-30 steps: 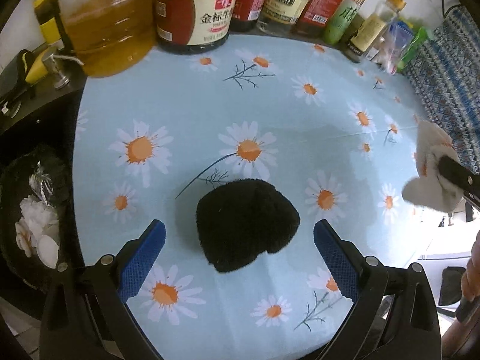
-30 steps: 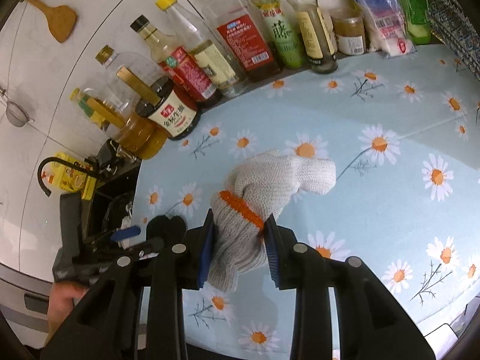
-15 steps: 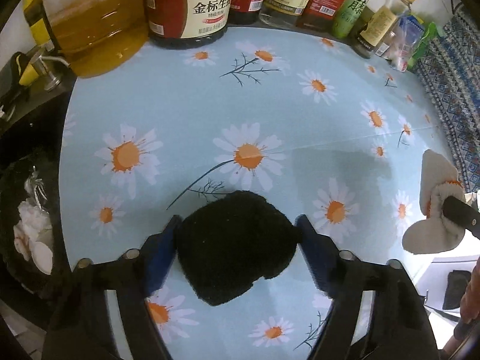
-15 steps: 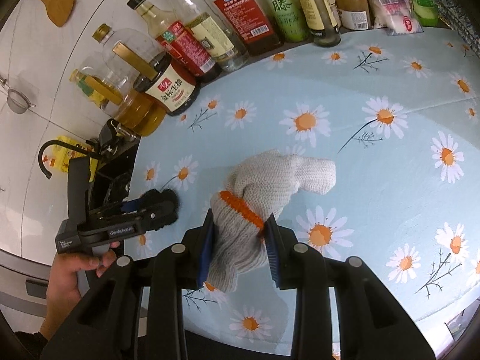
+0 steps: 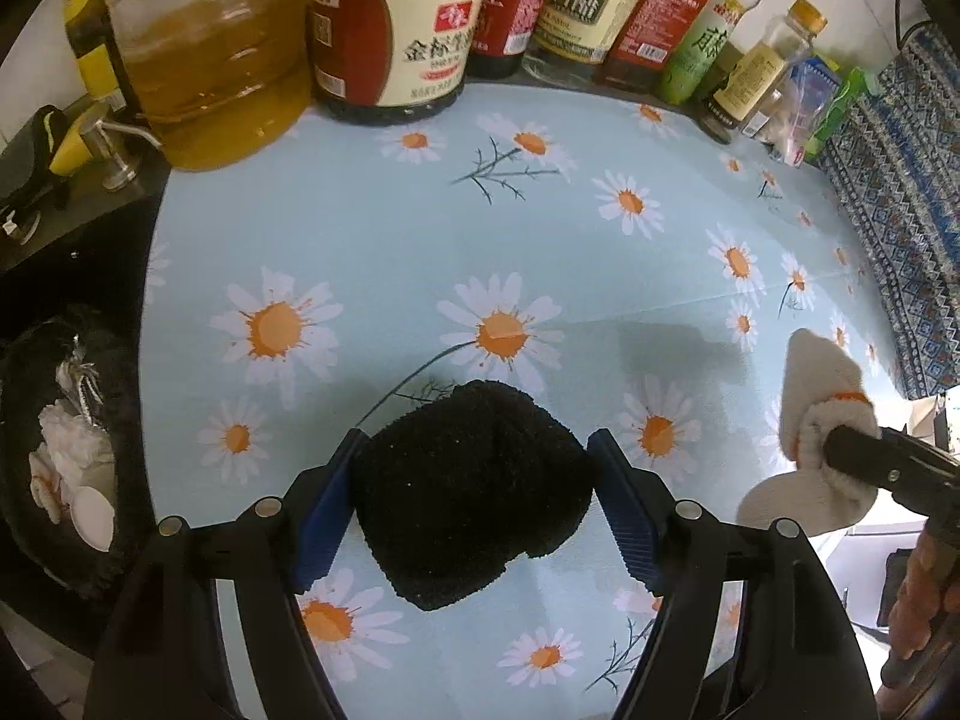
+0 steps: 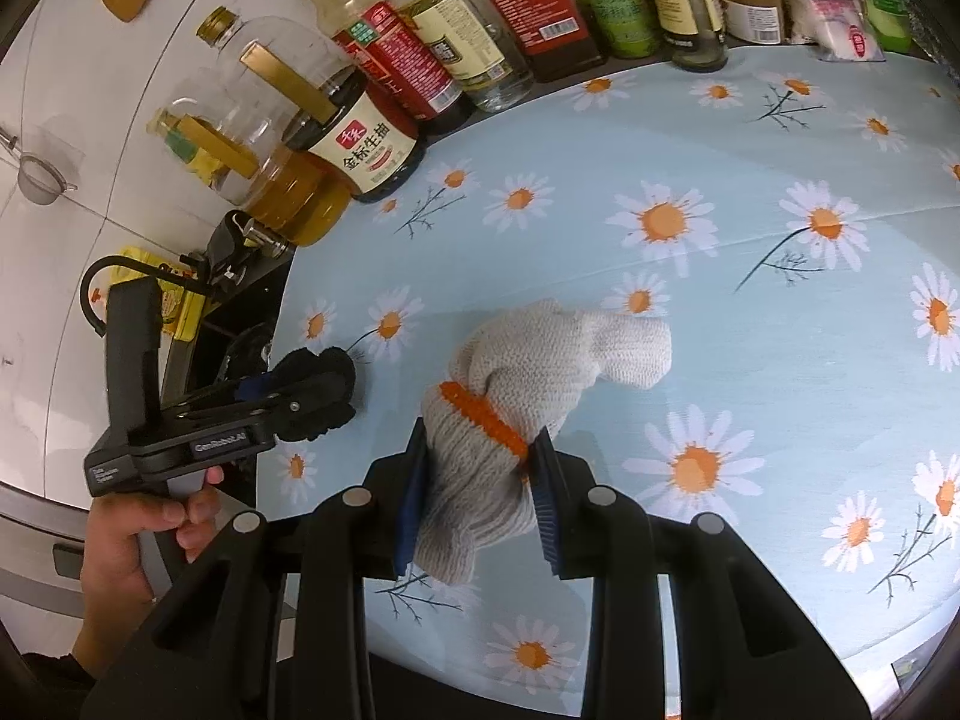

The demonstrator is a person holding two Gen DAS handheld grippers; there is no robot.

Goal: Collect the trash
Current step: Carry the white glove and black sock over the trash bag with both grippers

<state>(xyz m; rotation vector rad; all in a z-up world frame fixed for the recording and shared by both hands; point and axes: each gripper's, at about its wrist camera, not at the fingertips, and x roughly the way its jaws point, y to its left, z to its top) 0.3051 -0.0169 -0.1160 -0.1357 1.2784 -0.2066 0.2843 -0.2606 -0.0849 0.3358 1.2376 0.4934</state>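
Note:
My left gripper [image 5: 474,498] is shut on a black fuzzy cloth [image 5: 468,480], holding it over the near edge of the daisy-print table [image 5: 420,240]. It also shows in the right wrist view [image 6: 318,384], where the black cloth [image 6: 312,369] sits in its jaws. My right gripper [image 6: 480,480] is shut on a grey knit glove with an orange band [image 6: 528,372] and holds it above the table. The glove also shows at the right of the left wrist view [image 5: 822,420].
A black bin [image 5: 54,450] with white scraps in it stands left of the table, below its edge. Oil and sauce bottles [image 5: 390,36] line the far edge, also in the right wrist view [image 6: 372,132]. A patterned cloth [image 5: 900,180] lies at right.
My left gripper came forward around the black cloth, closed on it and now grips it tighter. The right gripper keeps holding the glove and has shifted a little.

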